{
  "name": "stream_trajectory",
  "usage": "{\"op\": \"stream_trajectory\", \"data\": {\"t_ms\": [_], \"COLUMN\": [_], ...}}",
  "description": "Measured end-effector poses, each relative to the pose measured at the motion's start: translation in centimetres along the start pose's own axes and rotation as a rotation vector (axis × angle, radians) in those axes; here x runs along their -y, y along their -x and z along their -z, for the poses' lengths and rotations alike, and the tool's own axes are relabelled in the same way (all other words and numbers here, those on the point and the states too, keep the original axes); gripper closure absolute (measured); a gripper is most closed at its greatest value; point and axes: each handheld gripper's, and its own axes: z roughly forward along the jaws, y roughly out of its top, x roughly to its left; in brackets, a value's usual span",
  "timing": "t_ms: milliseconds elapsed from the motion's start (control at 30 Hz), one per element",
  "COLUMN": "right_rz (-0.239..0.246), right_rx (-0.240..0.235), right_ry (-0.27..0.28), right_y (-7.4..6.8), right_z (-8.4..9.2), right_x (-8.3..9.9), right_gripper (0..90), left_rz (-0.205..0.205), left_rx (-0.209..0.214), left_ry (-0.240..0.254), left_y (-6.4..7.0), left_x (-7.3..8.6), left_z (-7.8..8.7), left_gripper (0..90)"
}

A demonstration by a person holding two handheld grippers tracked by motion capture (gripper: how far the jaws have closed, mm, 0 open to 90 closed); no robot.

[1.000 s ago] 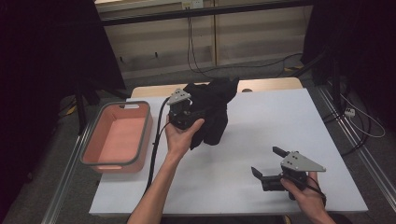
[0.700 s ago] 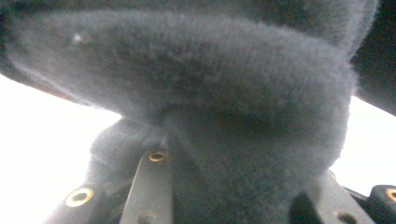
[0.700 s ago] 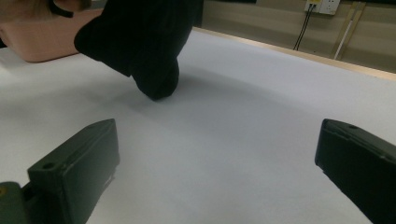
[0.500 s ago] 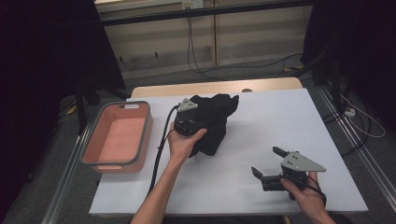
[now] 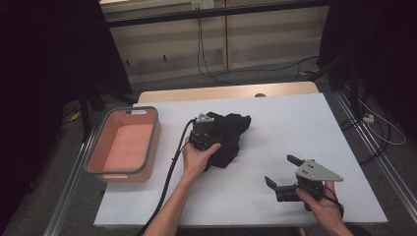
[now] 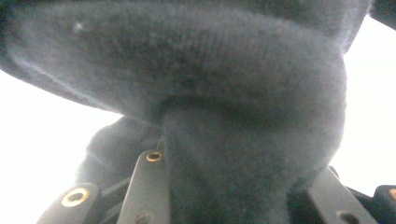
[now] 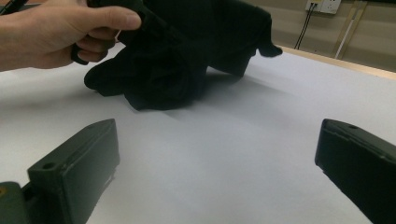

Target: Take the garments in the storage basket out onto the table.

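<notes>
Gripping one black garment (image 5: 227,138) bunched mid-table, your left gripper (image 5: 205,132) is clamped on its cloth. Your right gripper (image 5: 285,173) rests near the front edge, jaws apart around nothing. One pink basin (image 5: 98,166) sits at the white table's (image 5: 305,128) left.

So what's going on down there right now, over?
Left gripper shut on black cloth, cloth bunched on white table. Right gripper open, holding nothing, resting near front edge. Pink tub at left, nothing in the way.
</notes>
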Motion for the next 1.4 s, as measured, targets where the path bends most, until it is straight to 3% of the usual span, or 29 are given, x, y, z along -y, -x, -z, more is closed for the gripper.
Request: {"op": "stream_trajectory", "data": {"t_ms": [200, 367, 533, 700, 800, 900, 1067, 1233, 1400], "right_rz": [0.001, 0.001, 0.002, 0.004, 0.003, 0.002, 0.004, 0.001, 0.001], "right_rx": [0.001, 0.001, 0.001, -0.001, 0.001, 0.002, 0.001, 0.001, 0.002], "right_ry": [-0.002, -0.001, -0.002, -0.003, -0.003, -0.003, -0.004, -0.003, -0.005], "right_y": [0.0, 0.0, 0.0, -0.1, -0.1, 0.0, -0.1, 0.0, 0.0], "right_z": [0.0, 0.0, 0.0, 0.0, -0.1, -0.1, -0.1, -0.2, -0.2], "right_x": [0.0, 0.0, 0.0, 0.0, 0.0, 0.0, 0.0, 0.0, 0.0], "right_gripper": [0.0, 0.0, 0.0, 0.0, 0.0, 0.0, 0.0, 0.0, 0.0], "left_rz": [-0.054, -0.064, -0.072, -0.076, -0.071, -0.095, -0.094, -0.074, -0.042], "left_rx": [0.021, 0.029, 0.01, 0.017, 0.031, 0.026, 0.027, 0.024, 0.021], "left_ry": [-0.049, -0.074, -0.082, -0.086, -0.088, -0.092, -0.086, -0.073, -0.068], "left_y": [0.6, 0.8, 0.9, 0.9, 0.9, 1.1, 1.3, 1.2, 1.3], "left_x": [0.5, 1.1, 1.2, 1.2, 1.2, 1.2, 1.0, 0.8, 0.5], "left_z": [-1.1, -2.3, -2.8, -2.9, -2.9, -2.7, -2.4, -2.1, -1.3], "left_gripper": [64.6, 62.6, 60.6, 58.5, 52.9, 45.8, 27.7, 13.2, 7.4]}}
